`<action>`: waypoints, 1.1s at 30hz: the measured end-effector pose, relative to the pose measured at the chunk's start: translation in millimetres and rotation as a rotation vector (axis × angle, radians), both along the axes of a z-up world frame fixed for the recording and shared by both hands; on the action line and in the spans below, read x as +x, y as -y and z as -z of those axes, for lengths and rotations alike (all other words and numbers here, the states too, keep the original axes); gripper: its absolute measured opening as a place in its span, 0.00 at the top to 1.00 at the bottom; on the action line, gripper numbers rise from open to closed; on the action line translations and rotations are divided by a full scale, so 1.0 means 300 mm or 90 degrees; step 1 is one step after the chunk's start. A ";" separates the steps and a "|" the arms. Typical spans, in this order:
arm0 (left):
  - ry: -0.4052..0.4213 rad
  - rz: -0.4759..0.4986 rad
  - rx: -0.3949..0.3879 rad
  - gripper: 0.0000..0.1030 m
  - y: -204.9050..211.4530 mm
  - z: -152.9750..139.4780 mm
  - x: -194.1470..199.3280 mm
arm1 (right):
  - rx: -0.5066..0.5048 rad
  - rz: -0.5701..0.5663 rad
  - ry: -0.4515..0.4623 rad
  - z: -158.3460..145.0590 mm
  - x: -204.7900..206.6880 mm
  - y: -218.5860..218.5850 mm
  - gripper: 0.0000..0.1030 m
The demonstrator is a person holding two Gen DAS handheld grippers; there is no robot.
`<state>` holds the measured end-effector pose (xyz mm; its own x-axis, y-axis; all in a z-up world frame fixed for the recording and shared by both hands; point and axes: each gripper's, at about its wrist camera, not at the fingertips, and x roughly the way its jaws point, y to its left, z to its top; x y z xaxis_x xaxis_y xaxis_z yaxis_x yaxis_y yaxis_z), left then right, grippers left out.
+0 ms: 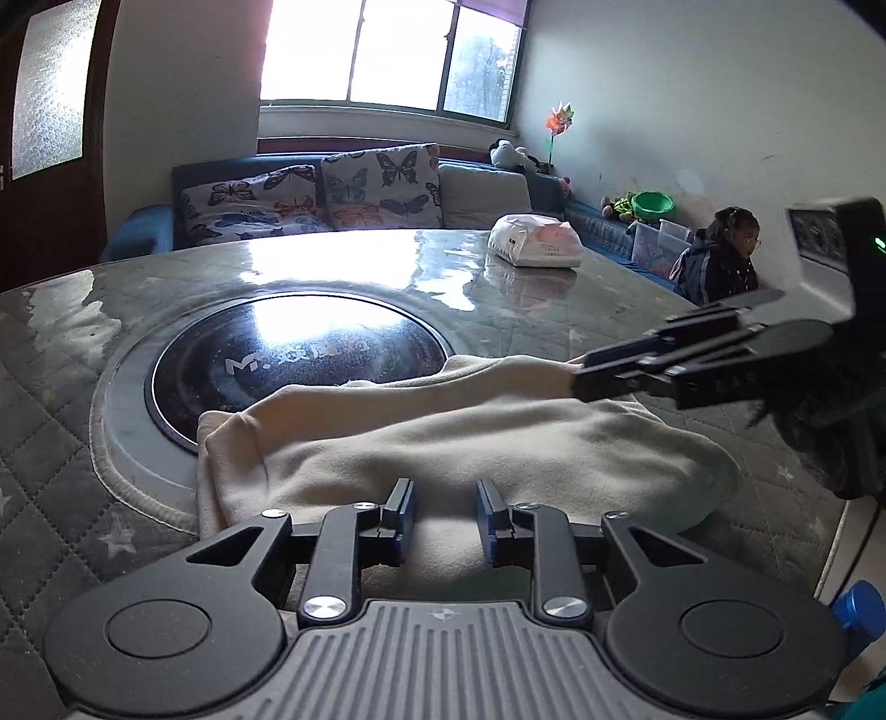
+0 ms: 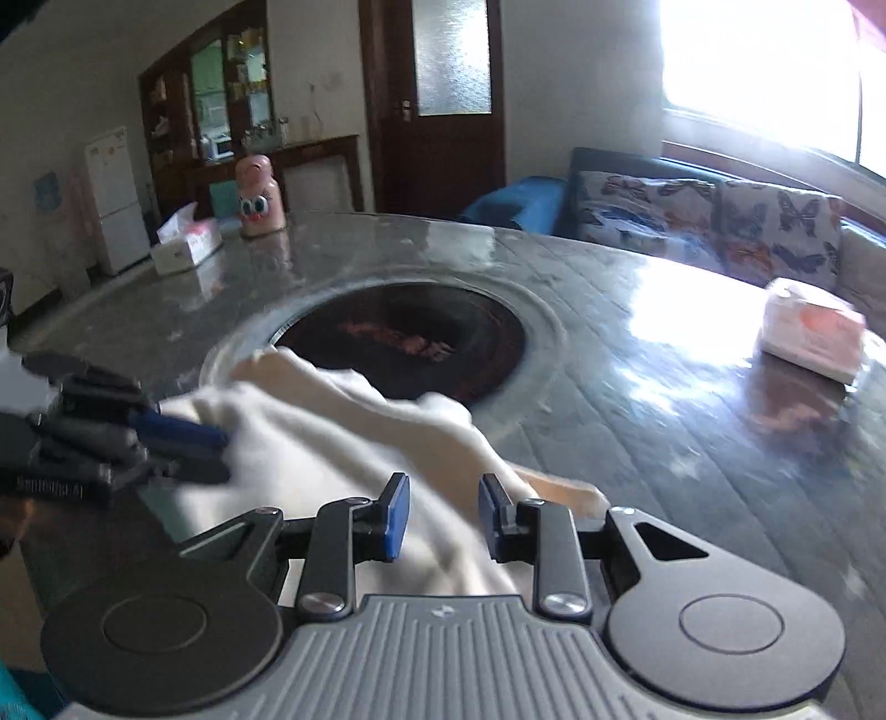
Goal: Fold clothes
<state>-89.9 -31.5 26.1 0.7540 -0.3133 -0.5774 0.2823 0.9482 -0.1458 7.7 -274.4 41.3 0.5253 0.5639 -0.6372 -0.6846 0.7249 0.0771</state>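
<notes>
Cream garment point(image 1: 454, 443), soft and thick, lying bunched on a round table point(image 1: 343, 260) covered in grey quilted cloth under clear plastic. One edge of the garment overlapping the dark round cooktop point(image 1: 299, 360) set into the table's middle.

Left gripper point(image 1: 443, 512) low at the near edge of the garment, blue-padded fingers point(image 1: 401, 512) spread apart, cloth visible in the gap between them, nothing pinched. From the right wrist view, same gripper point(image 2: 213, 454) coming in from the left, tips against the cream cloth; blurred there.

Right gripper point(image 2: 440, 515) over the garment's other side, fingers point(image 2: 396, 518) spread, white cloth passing between them without being clamped. From the left wrist view, that gripper point(image 1: 587, 374) reaching in from the right, tips at a raised fold of the garment; too blurred and side-on there to read the gap.

Elsewhere on the table: a pack of tissues point(image 1: 534, 241) in white and pink wrapping at the far right, a tissue box point(image 2: 185, 246) and a pink bottle with cartoon eyes point(image 2: 260, 196) on the opposite side.

Behind the table: a blue sofa point(image 1: 149, 232) with butterfly-print cushions point(image 1: 382, 185) under a bright window point(image 1: 387, 52), a person point(image 1: 720, 257) in dark clothes seated low near the wall, a brown door point(image 2: 443, 105), a white fridge point(image 2: 113, 199).
</notes>
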 end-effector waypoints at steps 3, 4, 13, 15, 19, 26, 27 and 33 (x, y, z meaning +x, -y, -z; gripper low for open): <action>-0.001 -0.002 -0.006 0.73 -0.005 0.005 -0.001 | -0.020 0.013 -0.018 0.031 0.054 -0.044 0.75; -0.001 -0.003 -0.008 0.73 -0.006 0.007 -0.002 | -0.024 0.016 -0.018 0.034 0.064 -0.049 0.77; 0.003 -0.006 -0.023 0.65 -0.007 0.017 -0.006 | -0.037 -0.041 0.012 0.000 0.066 -0.161 0.73; 0.003 -0.007 -0.029 0.65 -0.013 0.018 -0.008 | -0.049 -0.052 0.003 0.022 0.075 -0.204 0.72; 0.002 -0.006 -0.036 0.64 -0.022 0.015 -0.011 | -0.062 -0.052 0.001 0.042 0.100 -0.244 0.70; 0.030 -0.021 -0.046 0.58 -0.037 -0.034 -0.034 | -0.035 -0.048 0.032 -0.041 0.007 -0.173 0.54; 0.033 -0.027 -0.046 0.58 -0.043 -0.037 -0.036 | -0.032 -0.046 0.032 -0.044 -0.013 -0.158 0.52; 0.015 -0.049 -0.032 0.58 -0.053 -0.002 -0.046 | -0.019 -0.043 0.030 -0.023 -0.167 -0.051 0.47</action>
